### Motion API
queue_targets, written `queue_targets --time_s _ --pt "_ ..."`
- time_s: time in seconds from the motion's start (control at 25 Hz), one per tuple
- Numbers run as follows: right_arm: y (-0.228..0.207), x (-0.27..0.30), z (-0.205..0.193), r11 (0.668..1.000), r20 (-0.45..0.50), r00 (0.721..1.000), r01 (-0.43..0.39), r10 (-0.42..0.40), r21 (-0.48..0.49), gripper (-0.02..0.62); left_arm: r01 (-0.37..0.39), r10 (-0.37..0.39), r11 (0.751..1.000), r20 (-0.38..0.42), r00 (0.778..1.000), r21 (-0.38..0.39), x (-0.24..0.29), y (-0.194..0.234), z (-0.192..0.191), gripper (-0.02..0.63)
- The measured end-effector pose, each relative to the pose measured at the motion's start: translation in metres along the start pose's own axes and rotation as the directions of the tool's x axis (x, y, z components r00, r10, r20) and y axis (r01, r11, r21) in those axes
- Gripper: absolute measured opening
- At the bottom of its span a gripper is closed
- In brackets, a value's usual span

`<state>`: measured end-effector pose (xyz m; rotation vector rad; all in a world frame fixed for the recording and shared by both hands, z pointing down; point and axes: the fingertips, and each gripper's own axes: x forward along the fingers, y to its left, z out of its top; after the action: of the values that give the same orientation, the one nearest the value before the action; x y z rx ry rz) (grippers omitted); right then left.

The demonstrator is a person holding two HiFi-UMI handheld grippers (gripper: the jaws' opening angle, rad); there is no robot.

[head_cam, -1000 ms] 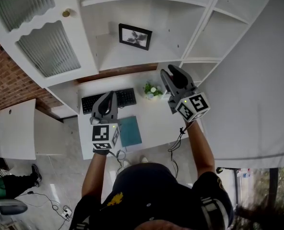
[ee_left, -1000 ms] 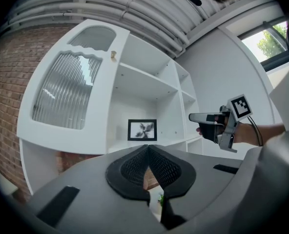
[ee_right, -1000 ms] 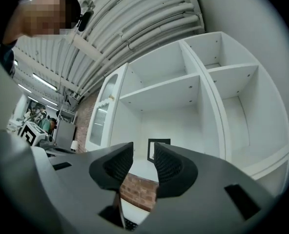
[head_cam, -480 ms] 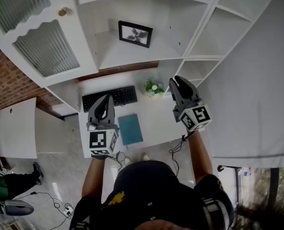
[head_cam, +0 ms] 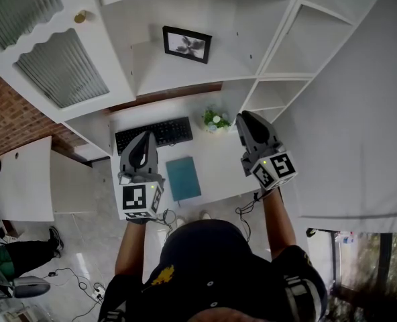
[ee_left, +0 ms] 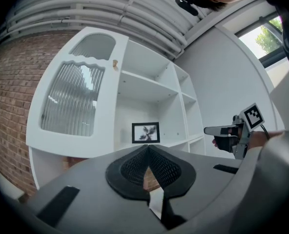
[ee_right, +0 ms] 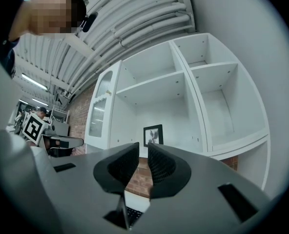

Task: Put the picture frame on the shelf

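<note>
On the shelf (head_cam: 178, 79), upright against its back wall: picture frame (head_cam: 187, 44), photo too small to make out.
Left gripper (head_cam: 143, 136) pinched shut, empty; right gripper (head_cam: 247, 115) just been closing, slim gap left, nothing inside. Table (head_cam: 225, 173), keyboard (head_cam: 155, 134), plant (head_cam: 214, 121) plain only in head view.

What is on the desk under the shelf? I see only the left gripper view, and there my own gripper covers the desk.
Observer: The head view shows a black keyboard, a teal book and a small plant on the white desk.
Operator: Does the right gripper hold something? I see it only from the side.
Observer: No. In its own view, the right gripper has nothing between its jaws. They have just been closing, and a narrow gap is between them.
</note>
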<state>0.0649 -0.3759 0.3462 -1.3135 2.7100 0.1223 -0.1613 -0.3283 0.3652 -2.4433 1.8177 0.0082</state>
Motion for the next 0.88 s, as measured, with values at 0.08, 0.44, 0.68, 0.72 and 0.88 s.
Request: queue_targets --time_s 0.08,0.44,0.68,0.72,0.88 --pt "0.0 -0.001 0.003 1.0 0.005 1.0 0.003 -0.003 0.001 0.043 -0.006 0.006 1.0 0.0 1.0 0.001 -0.002 0.001 0.0 0.018" --pt "0.008 0.0 0.009 1.0 -0.011 1.0 -0.013 0.014 0.013 0.021 -0.041 0.042 0.999 0.009 0.999 -0.021 -0.008 0.007 0.002 0.018" --pt "0.001 -0.004 0.014 0.999 -0.025 1.0 0.007 -0.006 0.042 0.011 -0.04 0.04 0.999 -0.008 0.999 -0.032 -0.014 0.003 -0.007 0.018" --pt "0.002 -0.005 0.014 0.999 -0.03 1.0 0.008 -0.007 0.033 0.009 -0.041 0.04 0.999 -0.009 0.999 -0.033 -0.014 0.003 -0.008 0.018" --pt "0.007 -0.01 0.012 1.0 -0.048 0.999 0.014 -0.014 0.002 0.006 -0.047 0.047 0.999 -0.014 0.999 -0.021 -0.018 0.008 -0.007 0.018"
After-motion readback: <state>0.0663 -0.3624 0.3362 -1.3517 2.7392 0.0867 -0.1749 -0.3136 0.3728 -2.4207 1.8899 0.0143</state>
